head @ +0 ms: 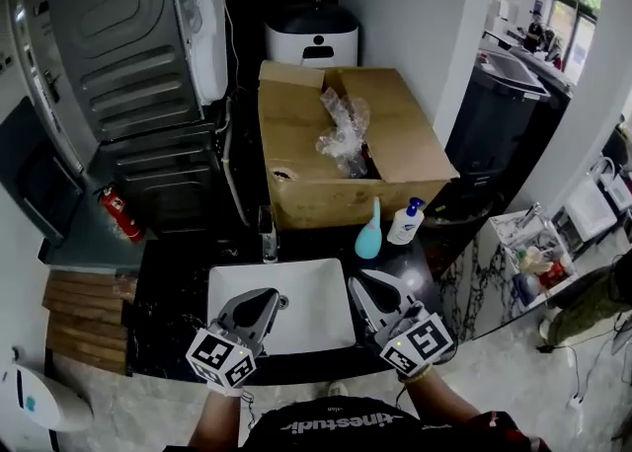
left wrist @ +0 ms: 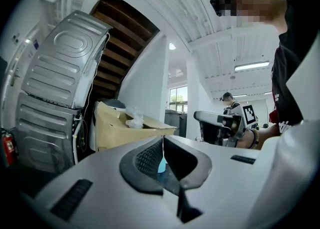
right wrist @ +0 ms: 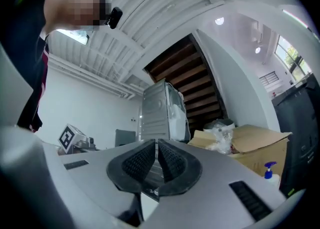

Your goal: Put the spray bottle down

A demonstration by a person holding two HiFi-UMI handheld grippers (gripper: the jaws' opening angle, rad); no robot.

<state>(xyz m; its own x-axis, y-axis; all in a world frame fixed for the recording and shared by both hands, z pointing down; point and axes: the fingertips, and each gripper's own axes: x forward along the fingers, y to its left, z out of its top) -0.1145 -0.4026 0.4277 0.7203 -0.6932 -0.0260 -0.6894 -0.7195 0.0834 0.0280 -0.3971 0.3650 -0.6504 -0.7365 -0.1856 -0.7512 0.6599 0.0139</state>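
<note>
**Black stone table, white sink, two bottles set at the back**

Black stone forms the table (head: 178, 292), with a white rectangular sink (head: 311, 287) sunk into it just ahead of the person, whose dark shirt fills the bottom edge of the head view. Two grippers hang over the sink. The left gripper (head: 273, 298) is clenched with nothing in it, its ribbed pads meeting in its own view. The right gripper (head: 360, 280) is likewise clenched and empty, its pads pressed together. Left of the table lies a slatted wooden board (head: 84, 317). To the right the table's side shows marbled stone, and the pale floor beyond carries a wire rack (head: 528, 243) of small items that cannot be made out.

At the sink's back edge stands one metal tap (head: 269, 241). Behind the sink's right corner two bottles stand upright on the table, just beside each other. One is a teal bottle (head: 370, 233) with a long slim neck. The other, on its right, is the spray bottle (head: 405, 223), white with a blue head, well clear of both grippers.

Directly behind them sits one open cardboard box (head: 296, 193). Crumpled clear plastic (head: 346, 129) is all that shows in it. One red fire extinguisher (head: 118, 213) lies at the far left beneath a grey ribbed machine panel (head: 128, 45). Farthest back, against the wall, stands a white-and-black bin-like appliance (head: 316, 37).
</note>
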